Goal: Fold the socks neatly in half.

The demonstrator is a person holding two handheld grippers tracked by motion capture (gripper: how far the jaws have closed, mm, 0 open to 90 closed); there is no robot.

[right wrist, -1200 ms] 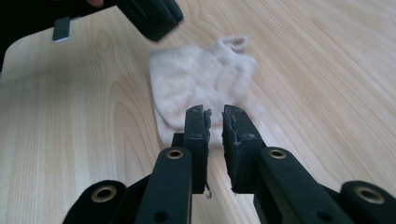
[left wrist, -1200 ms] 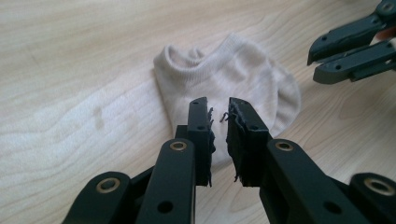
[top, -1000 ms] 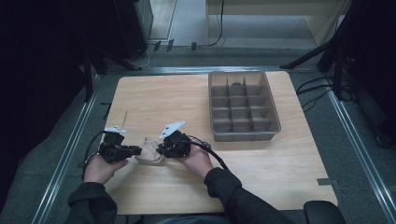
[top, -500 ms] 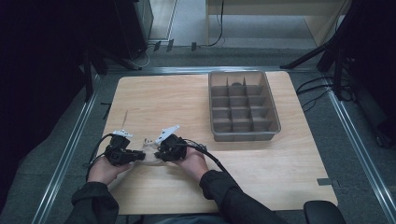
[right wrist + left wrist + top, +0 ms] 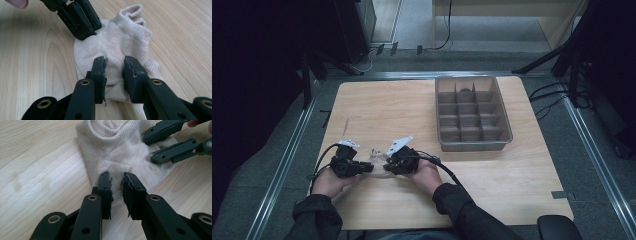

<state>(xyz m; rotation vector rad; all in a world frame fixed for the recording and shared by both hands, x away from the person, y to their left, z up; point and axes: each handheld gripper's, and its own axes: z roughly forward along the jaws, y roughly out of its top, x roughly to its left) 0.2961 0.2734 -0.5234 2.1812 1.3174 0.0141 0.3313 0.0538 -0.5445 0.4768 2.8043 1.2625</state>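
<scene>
**Inspector:** Two grippers converge on one item: a beige sock [image 5: 378, 165] lying bunched on the wooden surface [image 5: 412, 115], lower left of the high view, well apart from the grey compartment tray [image 5: 472, 112] at upper right.

**Assistant:** State of the fingers?

**Inspector:** Left gripper [image 5: 116, 185]: fingers narrow, a small gap between them, tips at the near edge of the sock [image 5: 120, 147], no fabric visibly pinched. Right gripper [image 5: 115, 66]: fingers also narrowly parted, straddling a fold of the sock [image 5: 117, 42]; not clamped, as far as the view shows.

**Assistant:** And the step in hand?

**Inspector:** In my judgement, securing opposite edges to spread or fold the sock. To do it well: lower each pair of fingers until a single layer of knit sits between the pads, close fully, then draw apart evenly. Gripping the bunched cuff [image 5: 131, 15] risks catching several layers. Keep the grippers level with the surface.
</scene>
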